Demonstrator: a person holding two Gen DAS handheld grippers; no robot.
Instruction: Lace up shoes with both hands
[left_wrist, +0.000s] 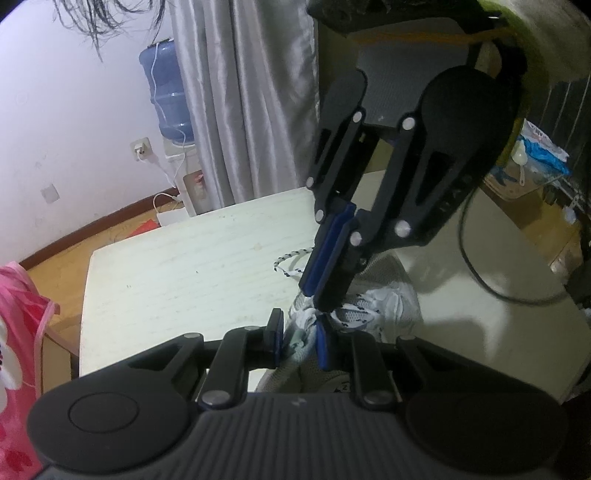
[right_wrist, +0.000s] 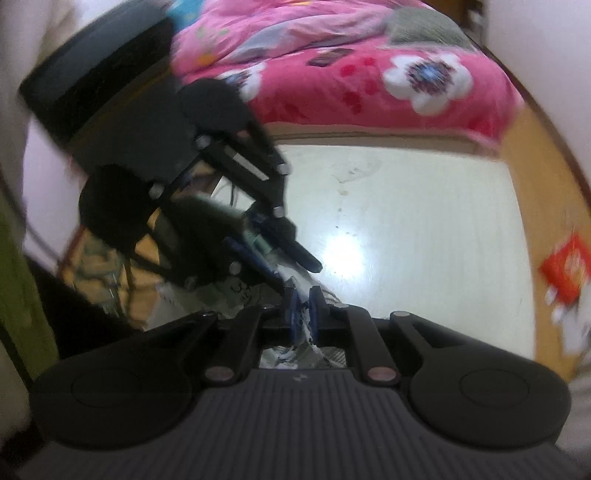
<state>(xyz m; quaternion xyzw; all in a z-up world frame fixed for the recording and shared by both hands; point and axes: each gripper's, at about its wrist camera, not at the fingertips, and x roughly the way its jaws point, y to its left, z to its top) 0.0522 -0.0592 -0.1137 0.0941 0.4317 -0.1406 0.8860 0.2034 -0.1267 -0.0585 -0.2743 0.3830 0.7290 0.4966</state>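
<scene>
Item: white shoe (left_wrist: 373, 314), resting on pale table (left_wrist: 192, 266). Speckled lace (left_wrist: 291, 264) trailed beside shoe. Left gripper (left_wrist: 301, 341) pinched shoe's fabric. Right gripper (left_wrist: 325, 295), nearly closed, pinched lace at shoe.

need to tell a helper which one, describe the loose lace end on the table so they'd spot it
Start at the pale table and find the white shoe at its near right. The lace end curls off the shoe onto bare tabletop: a white cord flecked dark, the only loose loop there.
</scene>
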